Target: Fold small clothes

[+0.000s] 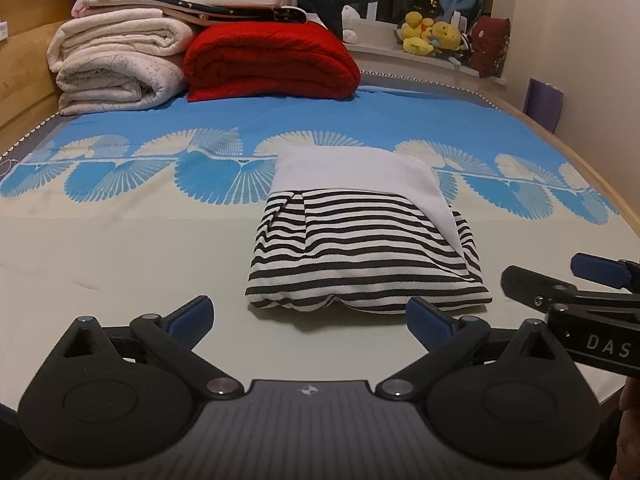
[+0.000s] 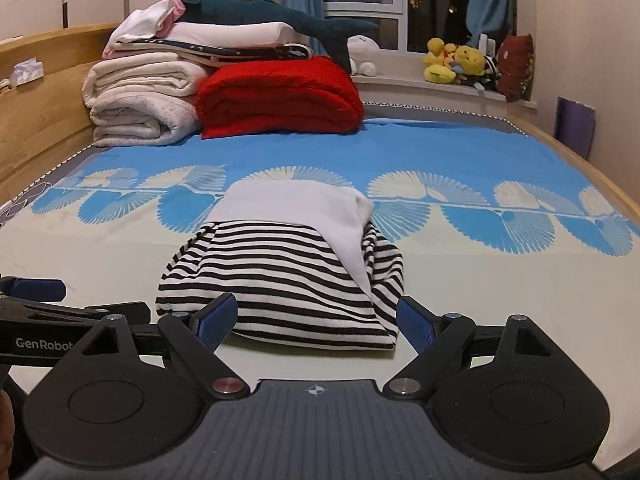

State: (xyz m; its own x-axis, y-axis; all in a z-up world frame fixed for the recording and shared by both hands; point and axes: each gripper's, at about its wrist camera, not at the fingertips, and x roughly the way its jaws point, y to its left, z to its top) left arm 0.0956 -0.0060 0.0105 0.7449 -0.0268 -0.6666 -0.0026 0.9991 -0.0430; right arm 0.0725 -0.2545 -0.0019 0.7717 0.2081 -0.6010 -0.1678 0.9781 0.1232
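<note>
both jaws stand wide and empty: the left hand-held gripper [image 1: 308, 322] and right hand-held gripper [image 2: 316, 322] hover just short of the folded striped garment [image 1: 360, 256] on the bed [image 1: 120, 248]. folding looks nearly finished; next likely one last fold or lifting it aside.

Bed [image 1: 120, 240] with wooden frame, covered by a cream and blue fan-print sheet [image 1: 360, 120]. Folded striped garment [image 1: 360, 256] lies mid-sheet. Beyond the garment, at the far end: red blanket [image 1: 272, 60], folded; just beside it, stacked white quilts [image 1: 116, 60].
</note>
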